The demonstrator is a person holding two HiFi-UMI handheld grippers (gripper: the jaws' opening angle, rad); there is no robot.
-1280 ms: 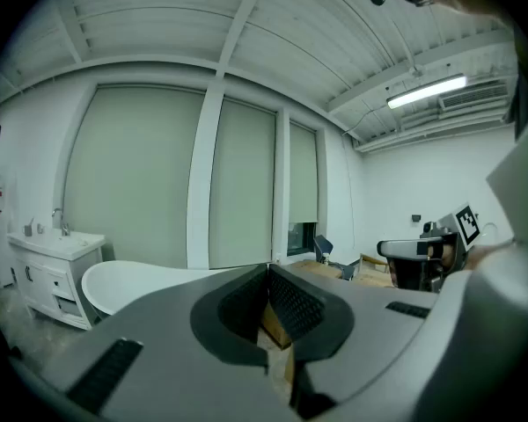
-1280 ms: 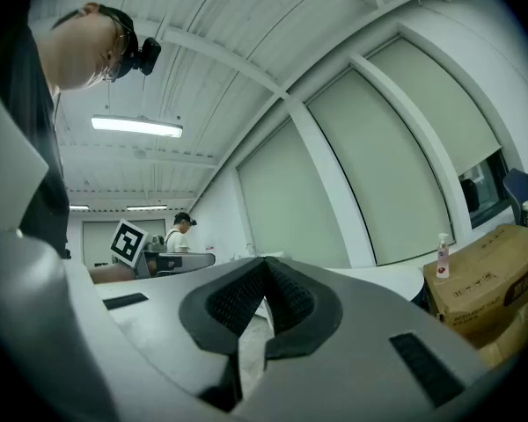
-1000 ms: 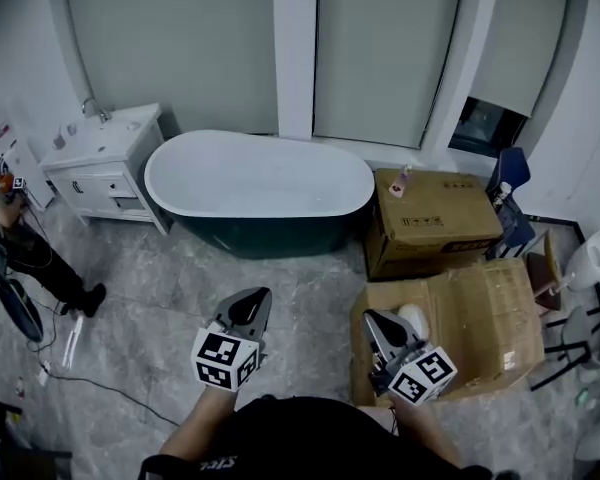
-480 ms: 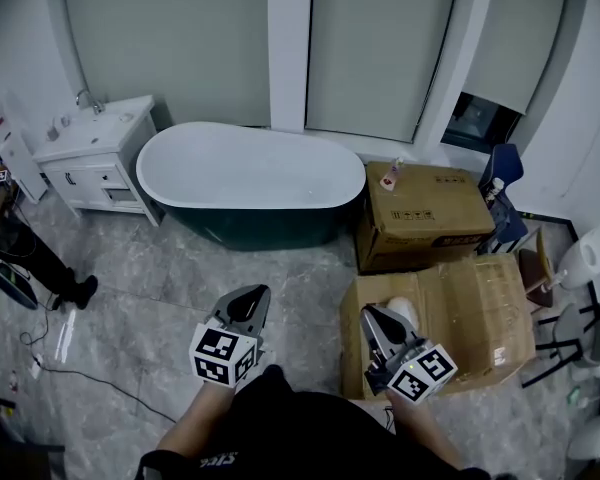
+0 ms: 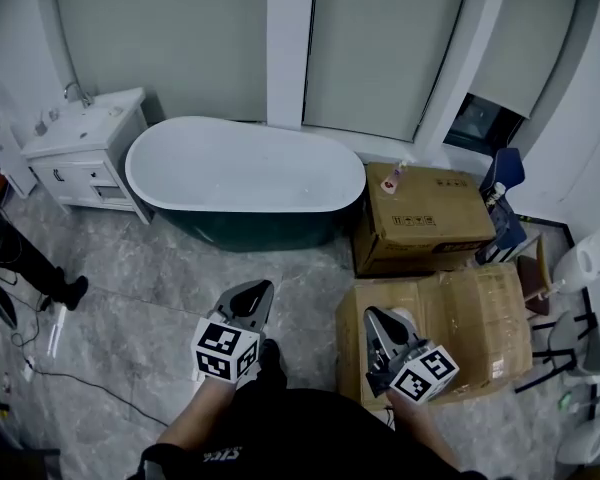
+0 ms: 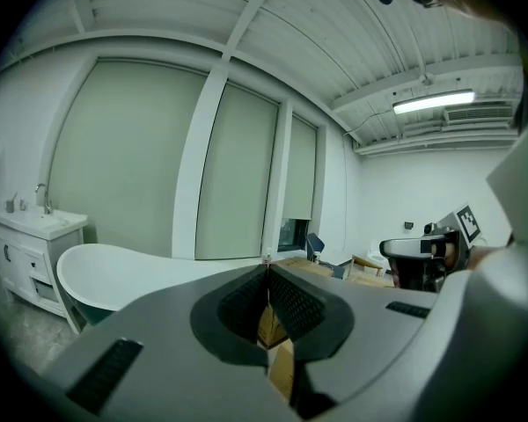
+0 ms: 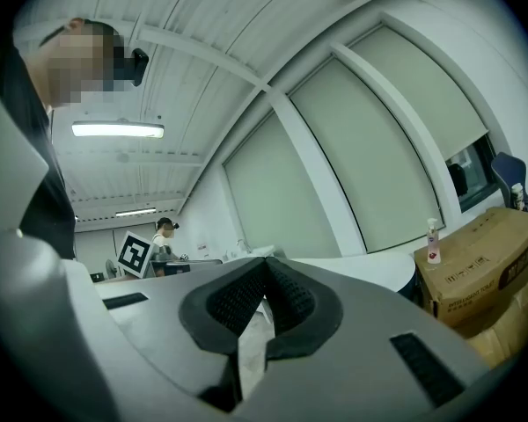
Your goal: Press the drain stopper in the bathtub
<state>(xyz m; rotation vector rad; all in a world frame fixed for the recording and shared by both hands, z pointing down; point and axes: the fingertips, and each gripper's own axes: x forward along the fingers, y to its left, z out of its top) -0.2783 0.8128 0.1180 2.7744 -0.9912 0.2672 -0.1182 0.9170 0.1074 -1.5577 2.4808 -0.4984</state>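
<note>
Drawn a little nearer the bathtub than a second ago. Well short of its near side, left gripper and right gripper, jaws closed together on nothing. Drain stopper not discernible inside it.

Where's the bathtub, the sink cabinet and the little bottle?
bathtub (image 5: 245, 166): head view, its white inside.
sink cabinet (image 5: 85, 125): head view, its white top.
bottle (image 7: 433, 244): right gripper view, its body.

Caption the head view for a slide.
Person faces a white bathtub with left gripper and right gripper shut, empty; cardboard boxes at right.
</note>
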